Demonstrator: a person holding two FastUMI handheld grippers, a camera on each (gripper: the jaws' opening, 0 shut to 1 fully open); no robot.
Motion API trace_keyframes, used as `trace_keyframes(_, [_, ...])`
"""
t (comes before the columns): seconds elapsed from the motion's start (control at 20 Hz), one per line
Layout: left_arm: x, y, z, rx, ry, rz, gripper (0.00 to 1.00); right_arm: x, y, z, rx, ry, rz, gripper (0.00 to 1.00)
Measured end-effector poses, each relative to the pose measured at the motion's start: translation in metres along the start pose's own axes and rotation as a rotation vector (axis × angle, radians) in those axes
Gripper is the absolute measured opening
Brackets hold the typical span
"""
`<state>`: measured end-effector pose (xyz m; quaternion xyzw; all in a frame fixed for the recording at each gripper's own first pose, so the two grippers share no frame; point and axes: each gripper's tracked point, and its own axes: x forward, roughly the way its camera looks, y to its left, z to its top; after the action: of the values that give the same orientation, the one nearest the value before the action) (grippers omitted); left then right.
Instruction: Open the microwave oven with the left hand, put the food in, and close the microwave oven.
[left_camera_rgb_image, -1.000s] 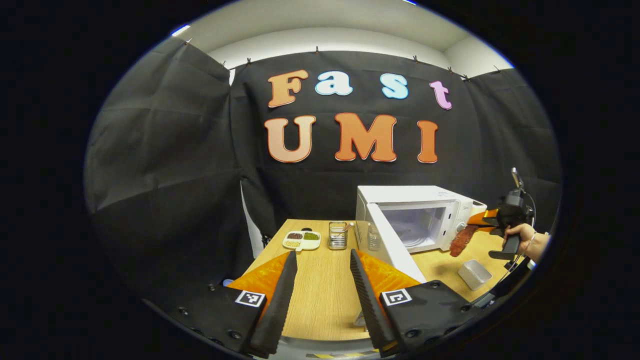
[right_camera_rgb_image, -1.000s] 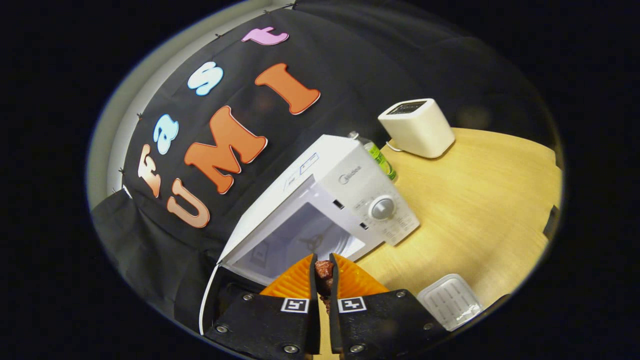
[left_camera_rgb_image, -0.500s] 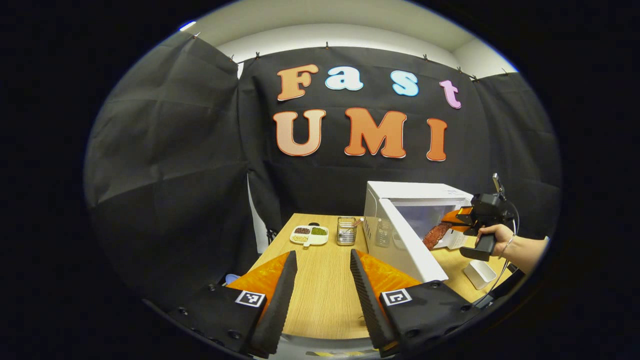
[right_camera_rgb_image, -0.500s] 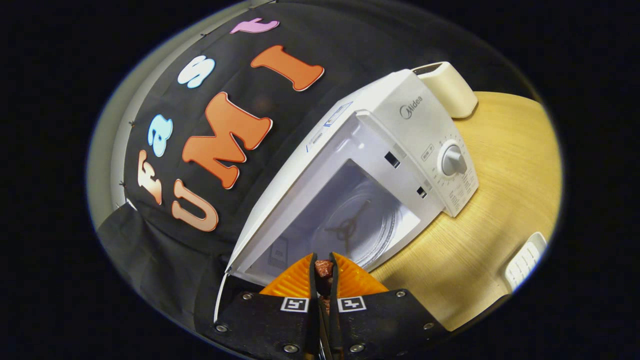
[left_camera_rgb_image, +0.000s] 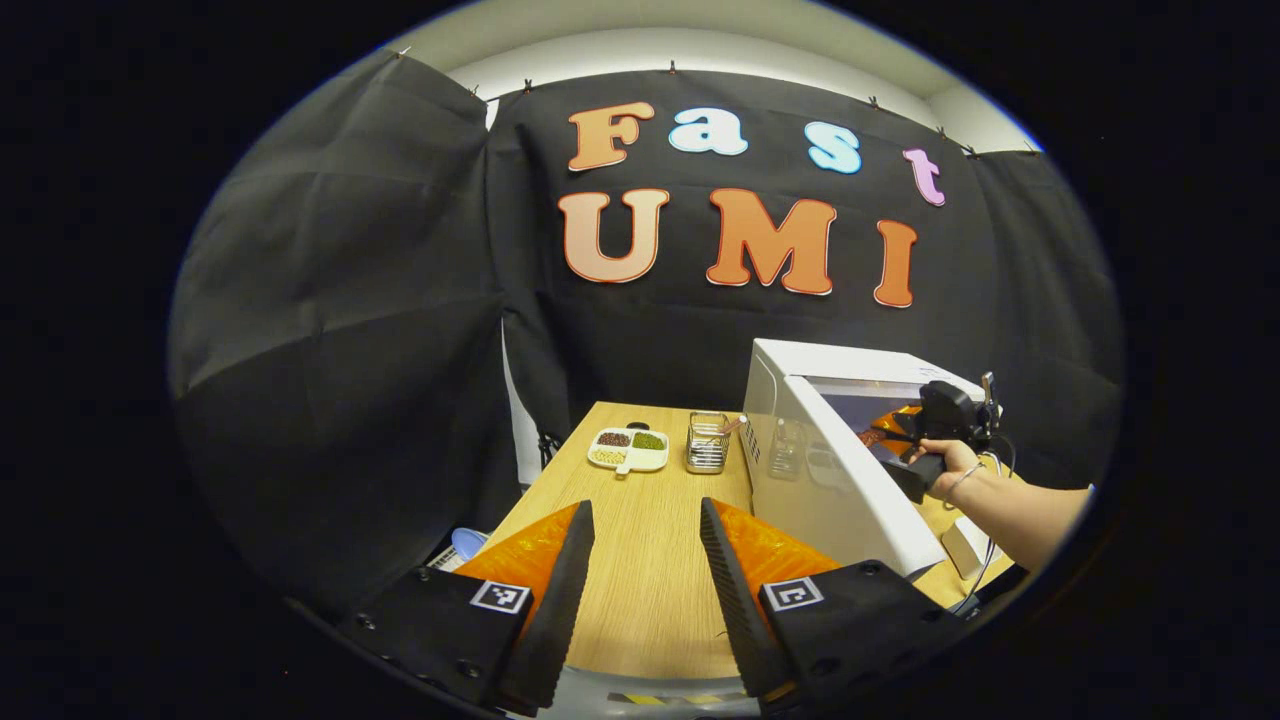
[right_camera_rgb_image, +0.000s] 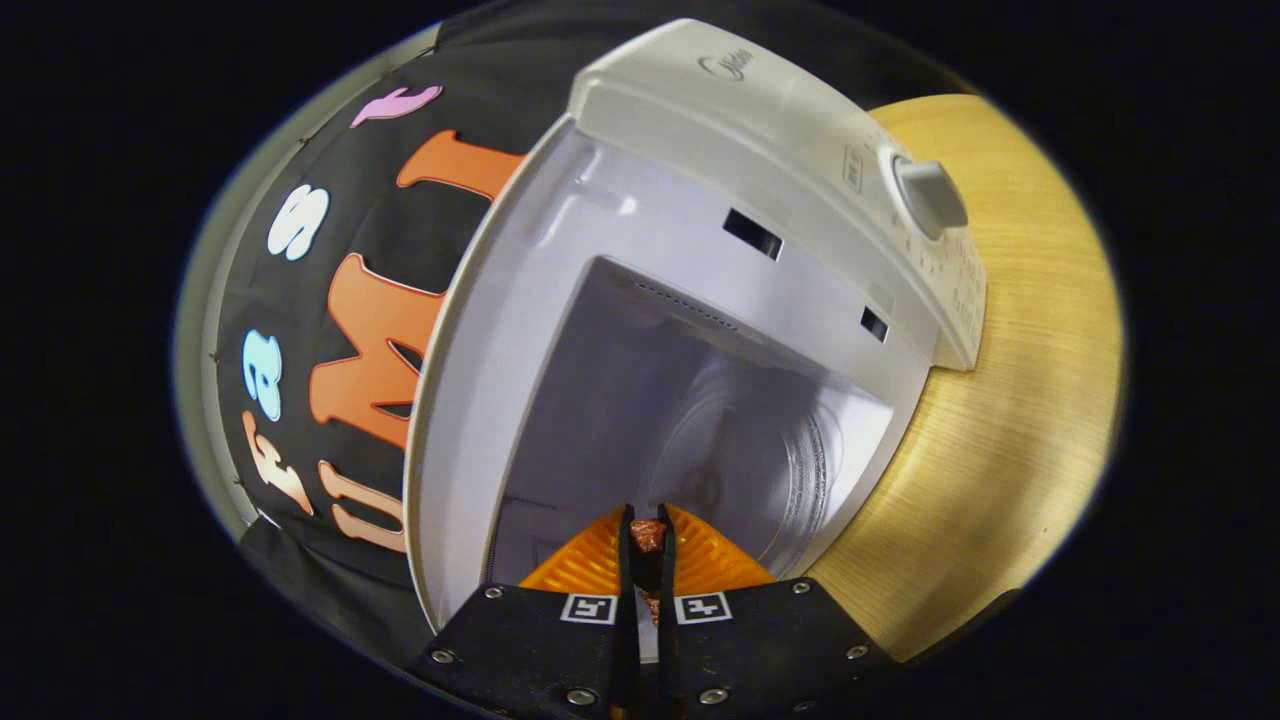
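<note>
Left claw spread, holding nothing, low over bench; we see microwave oven with door swung open, right claw reaching into cavity. We should keep left claw clear until release.

Right claw pinches food, a reddish-brown, rough-surfaced piece, at cavity mouth; glass turntable ahead. We judge: advance deeper, lower onto turntable, then part fingers.

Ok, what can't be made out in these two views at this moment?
- Food: right gripper view, pinched between the right gripper fingers, which cover most of it.
- Right gripper tips: left gripper view, hidden behind the open microwave door.
- Tray contents: left gripper view, too small to name.
- Whether the food touches the turntable: undecidable.
- Left gripper: open, holding nothing.
</note>
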<state>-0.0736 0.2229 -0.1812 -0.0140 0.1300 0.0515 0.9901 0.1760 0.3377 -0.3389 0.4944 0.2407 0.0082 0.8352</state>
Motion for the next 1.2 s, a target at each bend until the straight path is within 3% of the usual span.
trace_keyframes(0.2, [0.005,0.005,-0.002,0.008,0.007,0.02,0.65,0.023,-0.007,-0.005,-0.07,-0.037,-0.032,0.1])
trace_keyframes(0.25, [0.005,0.007,-0.003,0.008,0.01,0.021,0.7,0.022,-0.007,-0.002,-0.1,-0.048,-0.031,0.12])
trace_keyframes(0.3, [0.007,0.008,-0.004,0.005,0.017,0.023,0.65,0.023,-0.005,0.003,-0.126,-0.062,-0.037,0.15])
trace_keyframes(0.45, [0.01,0.011,-0.008,0.026,0.026,0.025,0.66,0.03,-0.012,0.028,-0.317,-0.147,-0.126,0.27])
trace_keyframes(0.55, [0.011,0.012,-0.008,0.035,0.025,0.018,0.65,0.029,-0.001,0.042,-0.442,-0.176,-0.124,0.5])
trace_keyframes(0.6, [0.012,0.013,-0.007,0.031,0.026,0.014,0.65,0.026,0.002,0.049,-0.486,-0.188,-0.13,0.7])
trace_keyframes(0.8, [0.018,0.014,-0.01,0.008,0.027,0.0,0.65,0.01,-0.002,0.049,-0.602,-0.19,-0.152,0.94])
trace_keyframes(0.85, [0.019,0.014,-0.011,0.005,0.026,-0.005,0.7,0.006,-0.003,0.049,-0.629,-0.185,-0.155,0.94])
trace_keyframes(1.2, [0.02,0.004,-0.016,-0.009,0.02,-0.052,0.66,-0.041,0.006,0.043,-0.84,-0.155,-0.127,0.94])
